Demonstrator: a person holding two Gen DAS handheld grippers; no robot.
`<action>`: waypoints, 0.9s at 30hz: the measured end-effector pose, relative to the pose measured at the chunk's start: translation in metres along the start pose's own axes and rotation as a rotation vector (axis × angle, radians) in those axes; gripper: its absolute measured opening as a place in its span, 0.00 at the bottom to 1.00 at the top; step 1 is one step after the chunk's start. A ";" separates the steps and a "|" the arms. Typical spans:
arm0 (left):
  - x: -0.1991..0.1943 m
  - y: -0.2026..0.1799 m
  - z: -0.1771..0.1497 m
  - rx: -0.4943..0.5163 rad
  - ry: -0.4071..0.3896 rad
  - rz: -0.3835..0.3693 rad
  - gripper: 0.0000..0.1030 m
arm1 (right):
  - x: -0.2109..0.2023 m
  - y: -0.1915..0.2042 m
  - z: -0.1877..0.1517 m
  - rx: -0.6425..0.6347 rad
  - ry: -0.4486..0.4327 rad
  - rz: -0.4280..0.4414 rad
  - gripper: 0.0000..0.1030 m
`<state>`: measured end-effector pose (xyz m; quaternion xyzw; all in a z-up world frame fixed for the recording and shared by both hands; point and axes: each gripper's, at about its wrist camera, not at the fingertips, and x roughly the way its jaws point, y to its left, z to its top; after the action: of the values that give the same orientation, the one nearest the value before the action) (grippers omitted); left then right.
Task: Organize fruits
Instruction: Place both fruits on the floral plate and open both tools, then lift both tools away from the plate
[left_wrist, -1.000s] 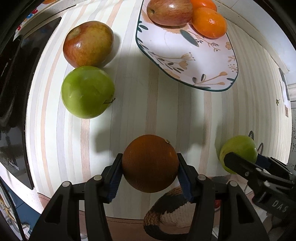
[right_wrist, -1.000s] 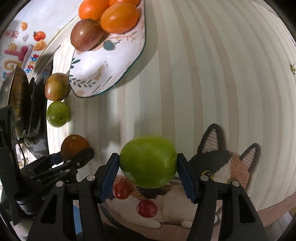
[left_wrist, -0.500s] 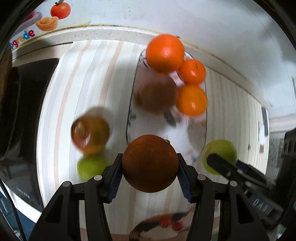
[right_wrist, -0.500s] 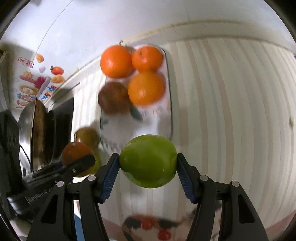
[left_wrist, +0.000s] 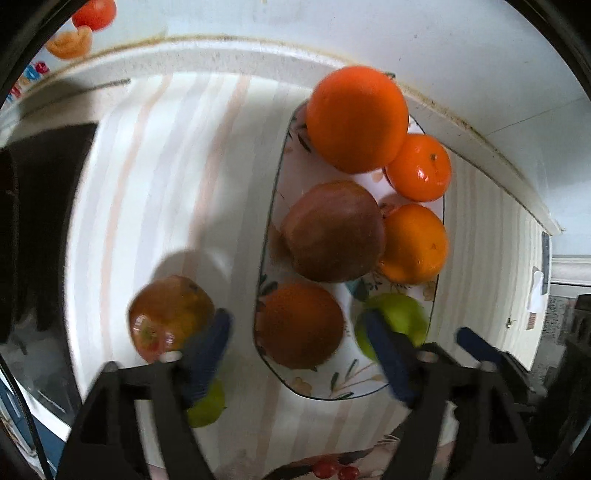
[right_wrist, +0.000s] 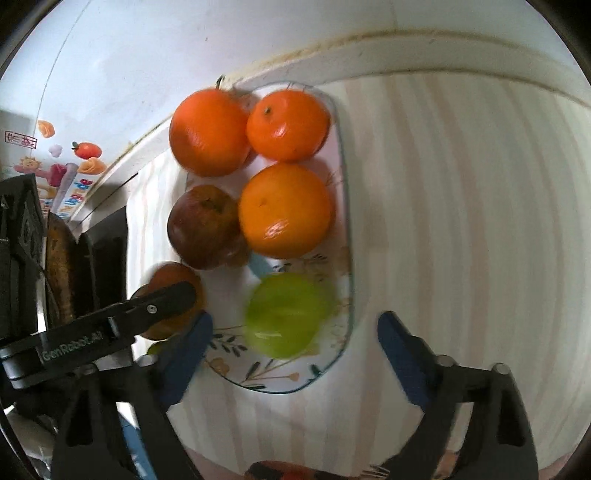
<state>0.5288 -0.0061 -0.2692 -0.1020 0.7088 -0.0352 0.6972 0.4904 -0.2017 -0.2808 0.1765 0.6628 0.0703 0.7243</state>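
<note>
Both grippers have just let go and their jaws are wide open; the dark orange and green apple now sit at the plate's six o'clock end; two more fruits wait outside

Plate crowded with fruit; striped counter rightward open.

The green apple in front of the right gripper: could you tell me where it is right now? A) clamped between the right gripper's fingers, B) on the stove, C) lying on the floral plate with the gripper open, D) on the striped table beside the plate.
C: the green apple lies on the floral plate, and the right gripper stands spread wide, touching nothing.
</note>
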 end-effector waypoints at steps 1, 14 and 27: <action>-0.004 0.003 -0.001 0.006 -0.007 0.008 0.82 | -0.003 -0.001 0.000 0.003 -0.005 -0.011 0.91; -0.050 0.009 -0.040 0.055 -0.151 0.115 0.83 | -0.039 0.016 -0.023 -0.069 -0.075 -0.193 0.92; -0.115 0.005 -0.112 0.111 -0.367 0.152 0.82 | -0.110 0.045 -0.089 -0.139 -0.226 -0.269 0.92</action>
<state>0.4180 0.0104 -0.1549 -0.0145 0.5723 -0.0023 0.8199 0.3962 -0.1823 -0.1675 0.0428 0.5885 -0.0019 0.8074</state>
